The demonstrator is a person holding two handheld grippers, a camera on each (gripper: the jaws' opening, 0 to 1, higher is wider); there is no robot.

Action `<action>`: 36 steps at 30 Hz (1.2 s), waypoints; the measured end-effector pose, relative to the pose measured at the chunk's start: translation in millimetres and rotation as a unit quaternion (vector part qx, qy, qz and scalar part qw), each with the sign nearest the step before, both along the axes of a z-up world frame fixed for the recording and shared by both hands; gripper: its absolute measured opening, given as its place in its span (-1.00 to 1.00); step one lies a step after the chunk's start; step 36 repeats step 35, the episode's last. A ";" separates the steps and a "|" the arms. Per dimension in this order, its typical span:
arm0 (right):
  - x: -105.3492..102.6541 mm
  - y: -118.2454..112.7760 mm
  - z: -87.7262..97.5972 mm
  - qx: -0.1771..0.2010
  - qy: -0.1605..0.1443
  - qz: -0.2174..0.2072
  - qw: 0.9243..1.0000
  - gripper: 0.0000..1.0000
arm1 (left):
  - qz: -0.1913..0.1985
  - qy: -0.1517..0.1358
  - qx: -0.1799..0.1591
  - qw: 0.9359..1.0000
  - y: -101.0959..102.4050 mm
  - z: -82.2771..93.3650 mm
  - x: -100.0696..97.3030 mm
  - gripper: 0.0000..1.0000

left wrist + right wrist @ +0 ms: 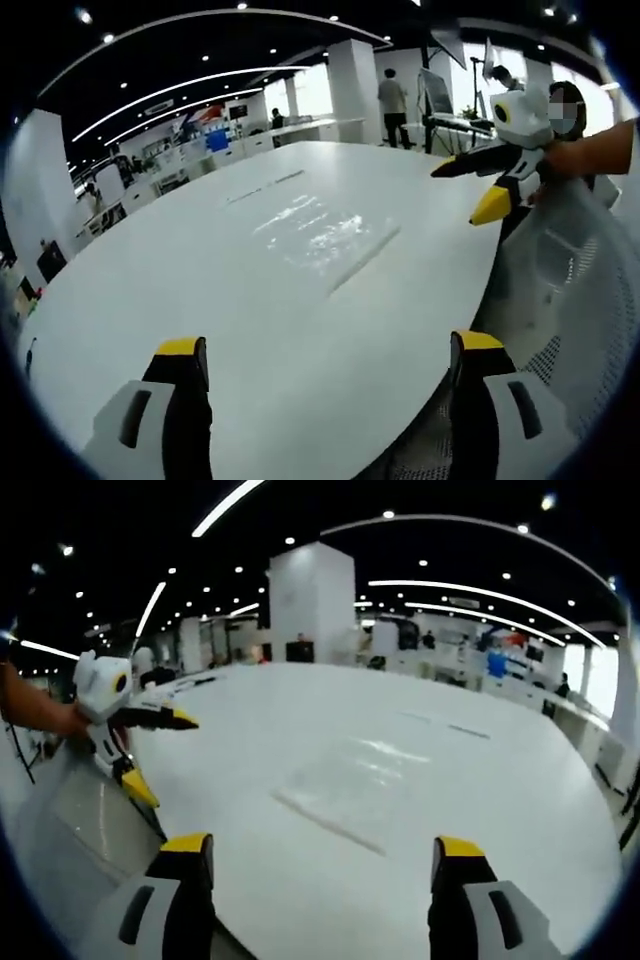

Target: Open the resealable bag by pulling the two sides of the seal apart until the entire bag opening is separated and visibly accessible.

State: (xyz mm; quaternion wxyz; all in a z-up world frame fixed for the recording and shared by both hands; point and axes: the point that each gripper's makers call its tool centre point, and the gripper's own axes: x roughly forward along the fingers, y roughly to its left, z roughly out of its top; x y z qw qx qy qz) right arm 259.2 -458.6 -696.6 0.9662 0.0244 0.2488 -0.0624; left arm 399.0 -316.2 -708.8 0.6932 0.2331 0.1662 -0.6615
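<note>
Bag (325,235) flat on table (200,300); both grippers apart, spread.

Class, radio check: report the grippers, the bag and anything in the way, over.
Left gripper open, right gripper open, both off the table. Clear resealable bag lies flat on it, untouched; seal state unclear. Nothing between grippers and bag.

large white table (200,260) in an open office, ceiling light strips (450,608), white pillar (312,600)
</note>
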 end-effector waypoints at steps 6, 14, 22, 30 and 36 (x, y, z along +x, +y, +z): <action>-0.6 -3.9 -0.4 -0.013 0.001 -0.006 1.000 0.75 | 0.008 0.001 -0.003 1.000 -1.9 -2.9 3.9 0.99; -2.1 -5.0 -3.3 -0.014 0.009 -0.008 1.000 0.71 | 0.006 -0.014 0.005 1.000 -1.3 -6.6 5.3 0.99; -2.2 -4.0 -4.0 -0.008 0.006 -0.008 1.000 0.73 | 0.014 -0.017 0.009 1.000 0.5 -8.4 8.1 0.99; -2.6 -6.7 -6.5 -0.009 0.012 -0.015 1.000 0.73 | 0.012 -0.013 0.014 1.000 1.1 -11.3 8.4 0.98; -4.0 -7.3 -9.4 -0.011 0.021 -0.016 1.000 0.73 | 0.010 -0.017 0.017 1.000 1.6 -12.3 8.1 0.98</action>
